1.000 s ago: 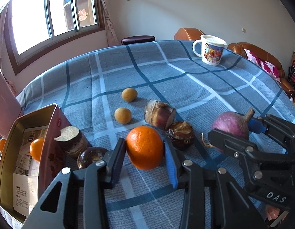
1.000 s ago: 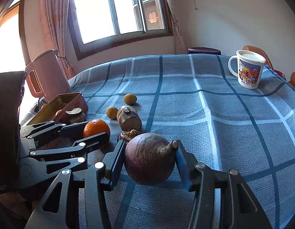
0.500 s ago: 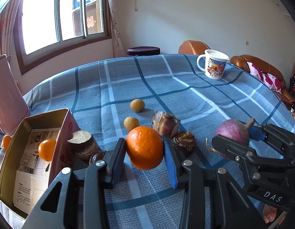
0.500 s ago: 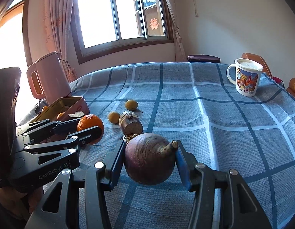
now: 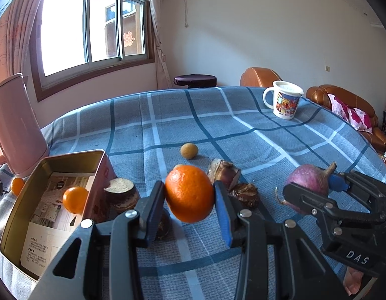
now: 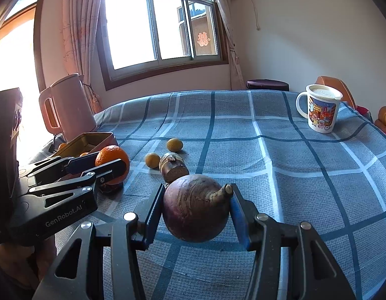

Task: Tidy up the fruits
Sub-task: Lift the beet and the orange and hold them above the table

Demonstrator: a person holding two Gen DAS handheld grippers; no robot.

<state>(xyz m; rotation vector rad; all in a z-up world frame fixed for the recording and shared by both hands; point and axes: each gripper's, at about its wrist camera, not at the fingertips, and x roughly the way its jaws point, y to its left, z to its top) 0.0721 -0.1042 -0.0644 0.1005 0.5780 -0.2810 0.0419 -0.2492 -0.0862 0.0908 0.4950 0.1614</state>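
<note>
While both lift clear of the blue checked worktop (image 5: 243, 130), the left gripper (image 5: 189, 195) clamps a round orange (image 5: 189, 192), likely bound for the open gold tin (image 5: 25, 200) just left; the right gripper (image 6: 196, 212) clasps a purple root bulb (image 6: 195, 212), probably kept apart from fruit.

A round purple turnip with a stubby root tip (image 6: 196, 207) sits clamped between the jaws of the right gripper (image 6: 194, 211), lifted above a worktop draped in blue plaid cloth (image 6: 280, 175). At left, the black left gripper (image 6: 103, 166) pinches a bright orange (image 6: 112, 161) over the cloth. Beyond them lie two small yellow-brown round fruits (image 6: 174, 145), a cut brown taro chunk (image 6: 173, 167) and an open gold metal tin (image 6: 89, 141). A pale pink electric kettle (image 6: 68, 107) stands behind the tin; a lidded white cartoon-printed mug (image 6: 320, 111) stands far right.
</note>
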